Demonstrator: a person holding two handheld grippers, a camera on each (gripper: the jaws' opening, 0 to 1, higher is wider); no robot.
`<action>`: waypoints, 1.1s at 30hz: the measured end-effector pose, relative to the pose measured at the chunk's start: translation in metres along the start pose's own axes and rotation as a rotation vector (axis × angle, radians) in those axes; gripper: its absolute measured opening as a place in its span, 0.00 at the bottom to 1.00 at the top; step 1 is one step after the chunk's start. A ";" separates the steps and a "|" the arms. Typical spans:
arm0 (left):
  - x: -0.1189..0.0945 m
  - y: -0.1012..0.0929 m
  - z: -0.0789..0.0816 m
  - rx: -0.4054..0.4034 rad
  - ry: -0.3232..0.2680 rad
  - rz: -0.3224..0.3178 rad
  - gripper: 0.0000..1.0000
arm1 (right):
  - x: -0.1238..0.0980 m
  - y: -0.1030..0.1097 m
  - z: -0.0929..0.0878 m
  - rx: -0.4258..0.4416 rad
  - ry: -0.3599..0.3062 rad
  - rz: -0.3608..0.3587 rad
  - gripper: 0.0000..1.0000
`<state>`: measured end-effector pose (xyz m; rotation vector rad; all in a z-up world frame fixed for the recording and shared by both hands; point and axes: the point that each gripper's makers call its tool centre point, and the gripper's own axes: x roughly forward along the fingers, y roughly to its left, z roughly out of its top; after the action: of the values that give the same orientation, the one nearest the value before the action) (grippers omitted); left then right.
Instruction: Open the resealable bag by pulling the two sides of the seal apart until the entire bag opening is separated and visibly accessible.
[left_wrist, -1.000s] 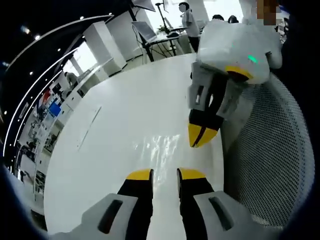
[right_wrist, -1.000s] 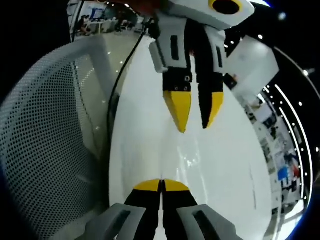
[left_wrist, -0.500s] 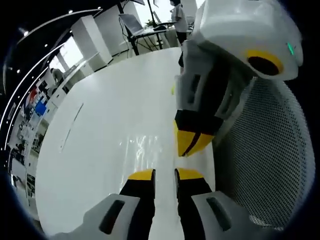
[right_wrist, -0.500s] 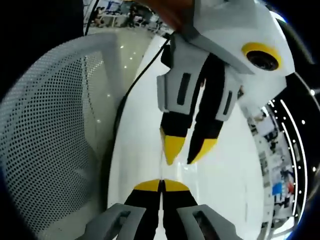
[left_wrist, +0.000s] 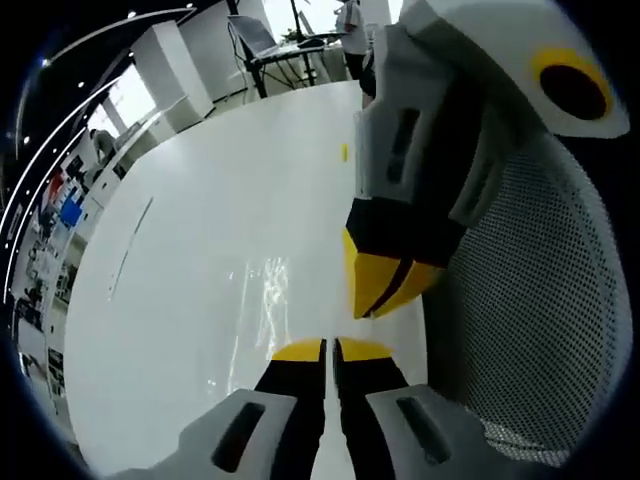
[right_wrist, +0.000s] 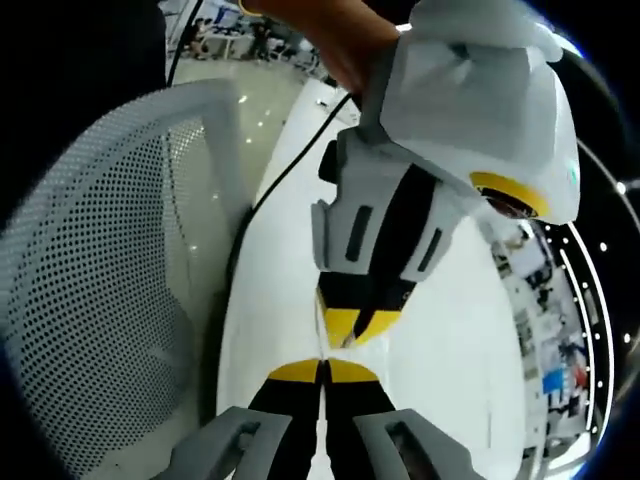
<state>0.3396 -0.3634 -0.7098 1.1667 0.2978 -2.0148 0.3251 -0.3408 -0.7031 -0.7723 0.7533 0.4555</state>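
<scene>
Two tongs, my left tongs (left_wrist: 329, 349) and right tongs (right_wrist: 323, 371), are each pressed together on the clear resealable bag (left_wrist: 262, 300) lying on the white surface (left_wrist: 200, 230) at twelve o'clock, apparently pinching opposite seal sides for pulling.

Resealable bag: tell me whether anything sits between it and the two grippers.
Nothing visible does. The clear bag lies on the white table, and the left gripper and right gripper meet nose to nose at its near edge, jaws together.
</scene>
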 end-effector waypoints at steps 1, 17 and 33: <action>0.000 0.001 0.000 -0.015 -0.005 0.011 0.00 | 0.000 0.000 0.000 0.014 -0.005 0.001 0.00; -0.007 0.017 0.012 -0.098 -0.093 0.164 0.00 | 0.001 0.002 0.009 0.195 -0.052 0.022 0.00; -0.048 0.067 0.053 -0.029 -0.251 0.451 0.00 | -0.004 -0.006 0.005 0.211 -0.043 -0.032 0.00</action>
<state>0.3671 -0.4132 -0.6302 0.8577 -0.0600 -1.7223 0.3290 -0.3411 -0.6947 -0.5751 0.7349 0.3567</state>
